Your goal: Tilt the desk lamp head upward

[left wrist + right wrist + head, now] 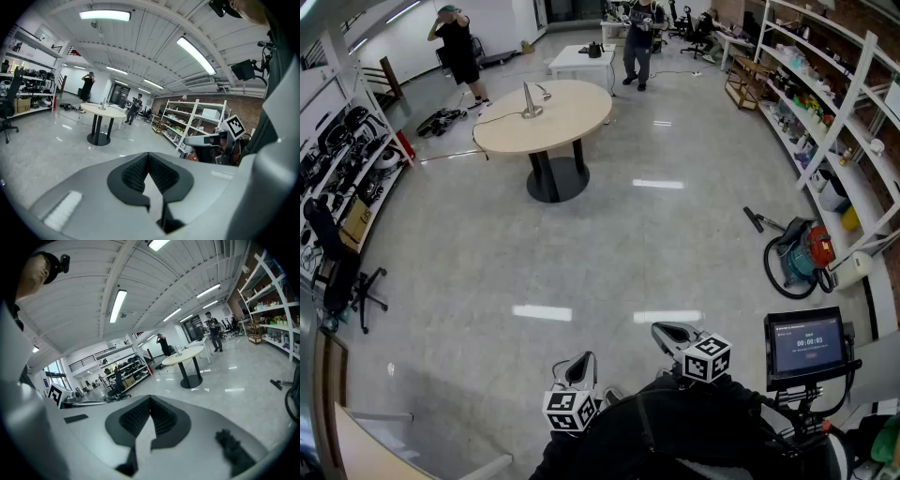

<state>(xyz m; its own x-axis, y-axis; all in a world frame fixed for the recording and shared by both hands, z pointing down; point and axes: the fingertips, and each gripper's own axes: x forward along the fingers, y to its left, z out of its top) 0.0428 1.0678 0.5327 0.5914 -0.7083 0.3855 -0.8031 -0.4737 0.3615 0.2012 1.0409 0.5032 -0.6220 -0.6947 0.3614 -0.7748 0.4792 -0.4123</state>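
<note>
1. jaws of the left gripper (149,177) are pressed together with nothing between them; those of the right gripper (150,422) are likewise closed and empty.
2. both grippers sit close to the person's body at the bottom of the head view.
3. desk lamp (531,99) stands on the round table (581,117) far across the room, well apart from both grippers.
4. glossy floor (581,244) lies between them; a vacuum cleaner (795,255) sits at the right near the shelves (839,141), and an office chair (337,272) at the left.
5. beyond the table stand a person in black (457,47) and another person (639,37).
</note>
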